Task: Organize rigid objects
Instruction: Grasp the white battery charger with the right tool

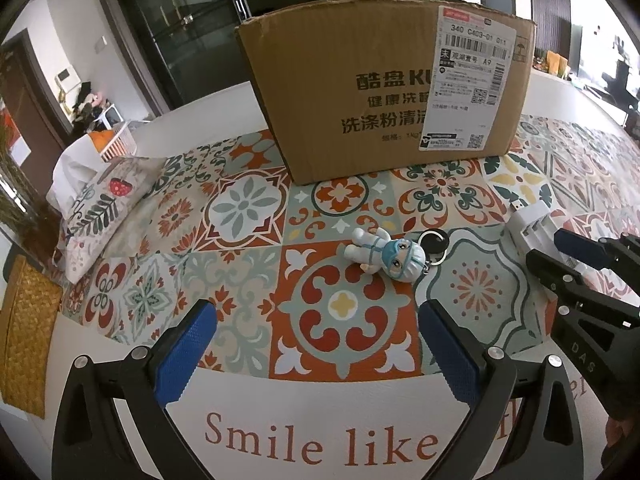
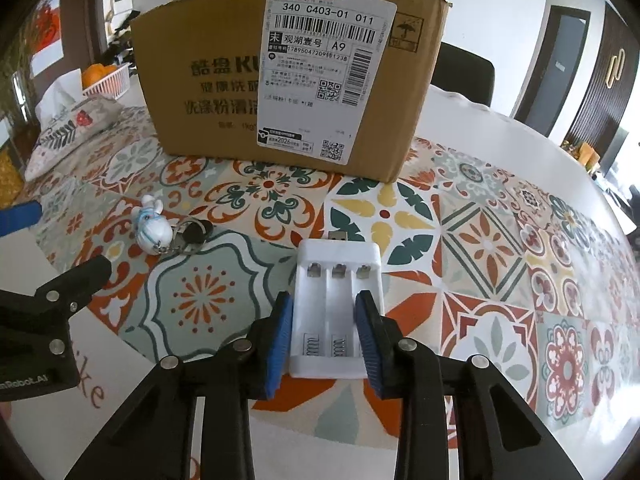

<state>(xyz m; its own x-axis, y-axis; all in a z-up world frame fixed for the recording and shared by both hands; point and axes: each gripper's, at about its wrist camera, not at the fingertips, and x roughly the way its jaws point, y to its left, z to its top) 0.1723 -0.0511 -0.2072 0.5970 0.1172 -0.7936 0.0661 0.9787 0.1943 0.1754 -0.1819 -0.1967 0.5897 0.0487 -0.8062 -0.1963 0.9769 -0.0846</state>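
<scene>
A white USB battery charger (image 2: 338,300) lies on the patterned tablecloth. My right gripper (image 2: 326,312) is shut on its sides, the blue pads pressing both edges. The charger also shows in the left wrist view (image 1: 534,222), with the right gripper (image 1: 560,254) on it. A white astronaut-like figure keychain (image 1: 382,254) with a black tag lies ahead of my left gripper (image 1: 316,320), which is open and empty above the cloth. The keychain also shows in the right wrist view (image 2: 154,226). A tall cardboard box (image 1: 384,88) stands behind both.
A patterned pillow (image 1: 100,204) and a woven mat (image 1: 24,336) lie at the left. A white basket with oranges (image 2: 106,80) stands behind the pillow. A dark chair back (image 2: 464,74) sits behind the box. The tablecloth (image 2: 520,260) spreads to the right.
</scene>
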